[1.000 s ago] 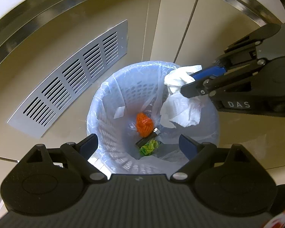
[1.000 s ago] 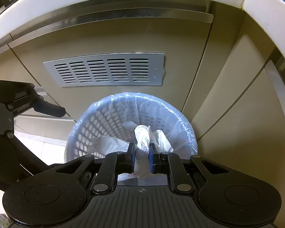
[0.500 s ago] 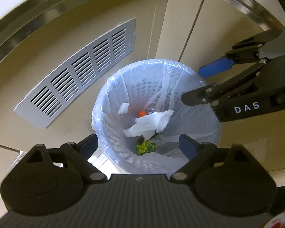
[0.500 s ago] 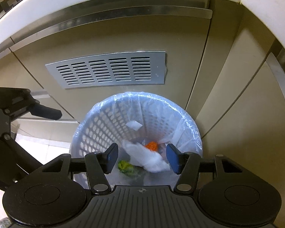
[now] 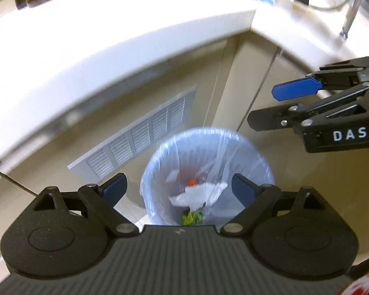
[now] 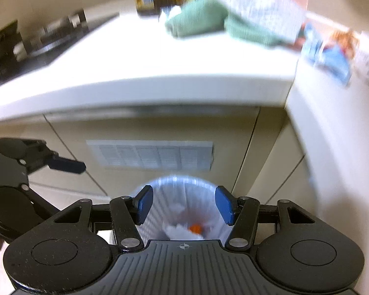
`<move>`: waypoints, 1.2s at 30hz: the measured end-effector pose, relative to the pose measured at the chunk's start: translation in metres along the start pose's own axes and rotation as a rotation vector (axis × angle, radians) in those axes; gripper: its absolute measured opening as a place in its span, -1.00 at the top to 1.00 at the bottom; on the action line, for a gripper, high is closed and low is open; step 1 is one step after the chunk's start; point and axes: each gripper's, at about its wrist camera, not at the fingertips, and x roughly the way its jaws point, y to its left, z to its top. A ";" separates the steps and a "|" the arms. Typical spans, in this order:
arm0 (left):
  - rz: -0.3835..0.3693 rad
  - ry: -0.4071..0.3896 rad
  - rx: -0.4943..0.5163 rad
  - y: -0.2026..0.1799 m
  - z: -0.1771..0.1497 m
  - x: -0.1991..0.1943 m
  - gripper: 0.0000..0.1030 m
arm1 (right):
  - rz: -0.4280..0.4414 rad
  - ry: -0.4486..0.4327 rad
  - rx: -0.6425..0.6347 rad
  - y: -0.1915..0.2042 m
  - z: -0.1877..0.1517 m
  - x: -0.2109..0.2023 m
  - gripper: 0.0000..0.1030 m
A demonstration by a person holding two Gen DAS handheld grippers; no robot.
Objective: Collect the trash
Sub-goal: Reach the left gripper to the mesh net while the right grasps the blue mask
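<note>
The crumpled tissue has dropped into the lined bin; both grippers (left, right) gape, released and empty.

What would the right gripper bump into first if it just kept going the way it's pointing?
Probably the white tissue lying in the lined trash basket. The right gripper, open and empty, points down into the basket's mouth, though depth is hard to judge.

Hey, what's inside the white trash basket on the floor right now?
Inside the trash basket: a white crumpled tissue on top, an orange scrap behind it, a green scrap in front. Whatever lies under the tissue is hidden.
</note>
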 end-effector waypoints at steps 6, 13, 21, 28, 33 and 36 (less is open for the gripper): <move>-0.007 -0.102 -0.024 -0.008 0.028 -0.034 -0.76 | -0.028 -0.114 0.019 -0.006 0.019 -0.045 -0.09; -0.014 -0.217 -0.034 -0.015 0.065 -0.066 -0.76 | -0.096 -0.217 0.066 -0.031 0.041 -0.083 -0.09; 0.019 -0.302 -0.003 -0.029 0.116 -0.070 -0.76 | -0.191 -0.283 0.125 -0.089 0.064 -0.094 -0.09; 0.068 -0.336 -0.016 -0.029 0.155 -0.054 -0.76 | -0.213 -0.281 0.091 -0.130 0.085 -0.077 -0.09; 0.086 -0.347 -0.014 -0.028 0.188 -0.038 -0.64 | -0.204 -0.242 0.074 -0.154 0.095 -0.052 -0.09; 0.106 -0.363 0.003 -0.028 0.208 -0.028 -0.58 | -0.190 -0.221 0.067 -0.163 0.100 -0.041 -0.09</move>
